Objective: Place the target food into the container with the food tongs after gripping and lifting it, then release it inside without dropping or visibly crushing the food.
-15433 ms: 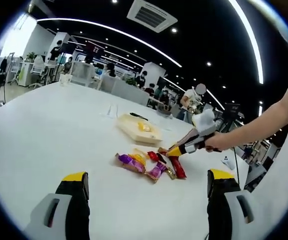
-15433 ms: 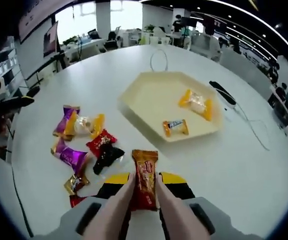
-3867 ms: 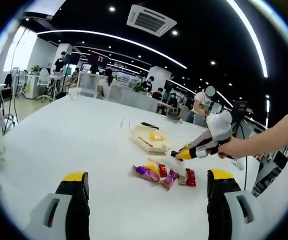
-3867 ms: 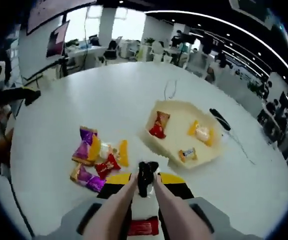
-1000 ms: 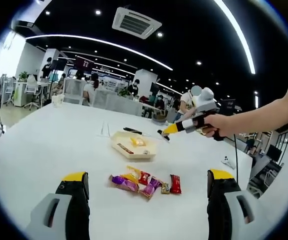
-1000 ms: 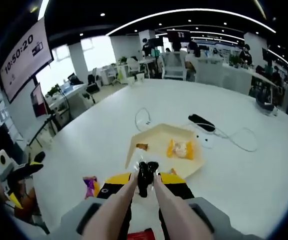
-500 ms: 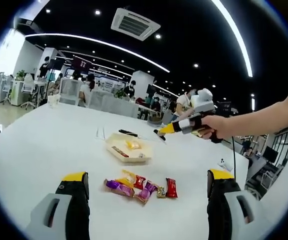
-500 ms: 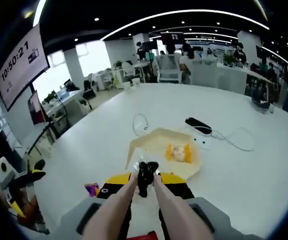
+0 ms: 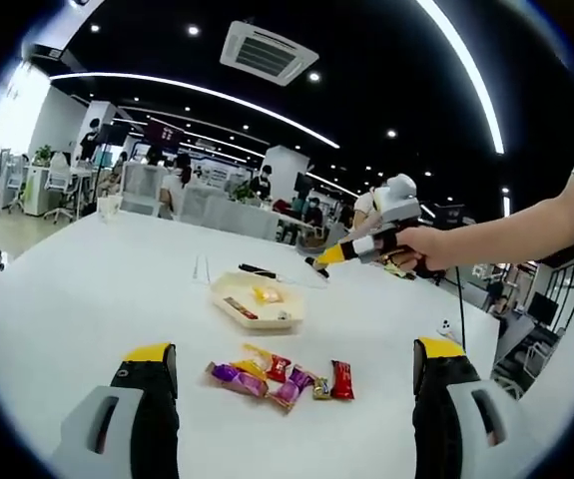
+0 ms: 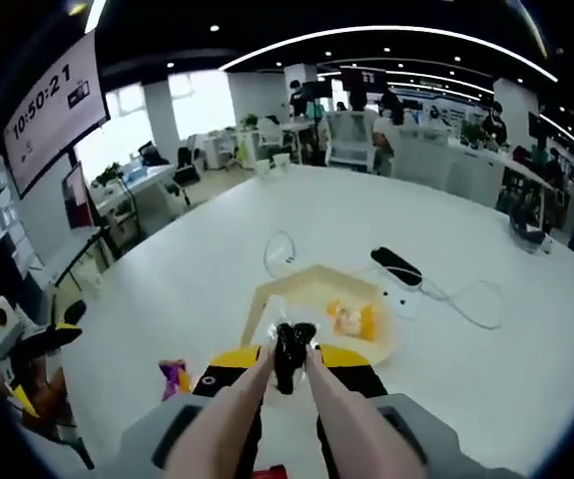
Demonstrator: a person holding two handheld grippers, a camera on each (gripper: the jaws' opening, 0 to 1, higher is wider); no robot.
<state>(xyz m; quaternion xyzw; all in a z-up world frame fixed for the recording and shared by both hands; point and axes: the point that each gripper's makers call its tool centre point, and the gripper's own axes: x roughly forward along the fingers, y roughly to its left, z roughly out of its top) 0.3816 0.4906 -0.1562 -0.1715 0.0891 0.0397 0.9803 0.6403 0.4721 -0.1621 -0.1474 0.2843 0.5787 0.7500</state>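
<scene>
The pink food tongs [image 10: 267,399] are clamped between the yellow-tipped jaws of my right gripper [image 10: 288,359]. The tong tips pinch a black-wrapped candy [image 10: 291,349], held in the air over the near edge of the cream tray [image 10: 301,287]. An orange-yellow candy [image 10: 352,319] lies in that tray. In the left gripper view, a hand holds the right gripper [image 9: 364,246] above and beyond the tray [image 9: 229,291]. My left gripper [image 9: 293,349] stands wide open with nothing between its jaws. Several loose candies [image 9: 279,373] lie on the white table in front of it.
A black device [image 10: 398,263] with a white cable [image 10: 471,290] lies right of the tray, a cable loop [image 10: 282,249] behind it. A purple candy [image 10: 174,374] lies lower left. The left gripper [image 10: 27,344] shows at the left edge. Desks, chairs and people fill the background.
The red-brown bar held 15 s ago now lies in the tray. The tongs have since picked up the black candy and lifted it from the pile to above the tray.
</scene>
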